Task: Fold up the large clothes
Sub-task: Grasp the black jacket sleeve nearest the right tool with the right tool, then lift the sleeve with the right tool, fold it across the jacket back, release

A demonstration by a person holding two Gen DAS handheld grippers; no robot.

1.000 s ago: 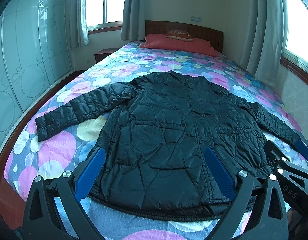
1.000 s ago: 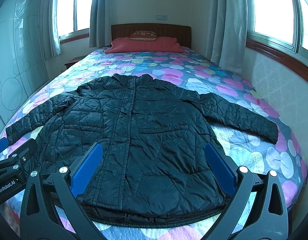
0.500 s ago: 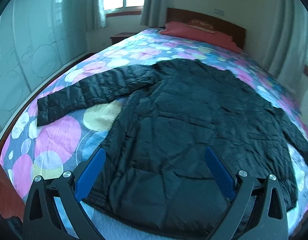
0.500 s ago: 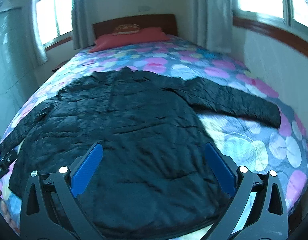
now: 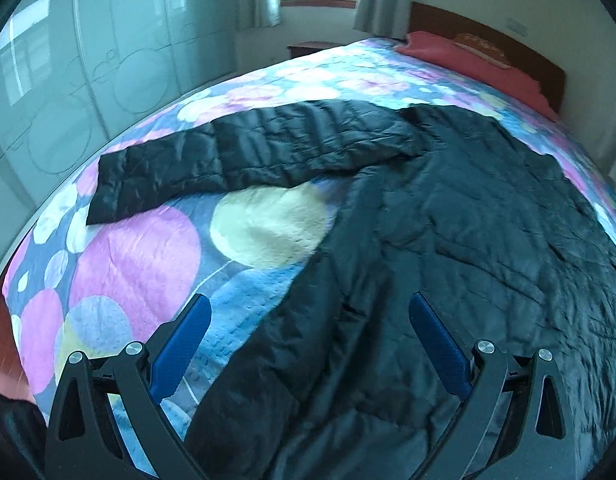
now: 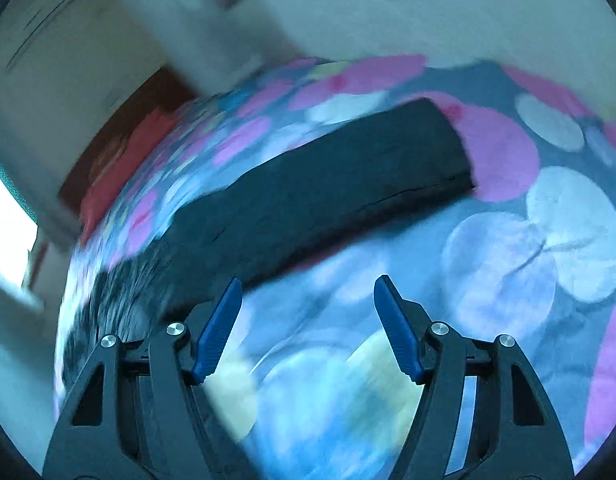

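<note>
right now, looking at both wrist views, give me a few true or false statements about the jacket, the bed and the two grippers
1. The black jacket lies spread on the floral bedspread. True.
2. The left gripper is shut on the jacket hem. False: its jaws stand wide open and hold nothing.
3. The sleeve in the left wrist view lies stretched out flat away from the body of the jacket. True.
4. The right gripper grips the other sleeve. False: it is open, with bedspread showing between its fingers and the sleeve ahead of them.
5. The pillow at the headboard is blue. False: it is red.
</note>
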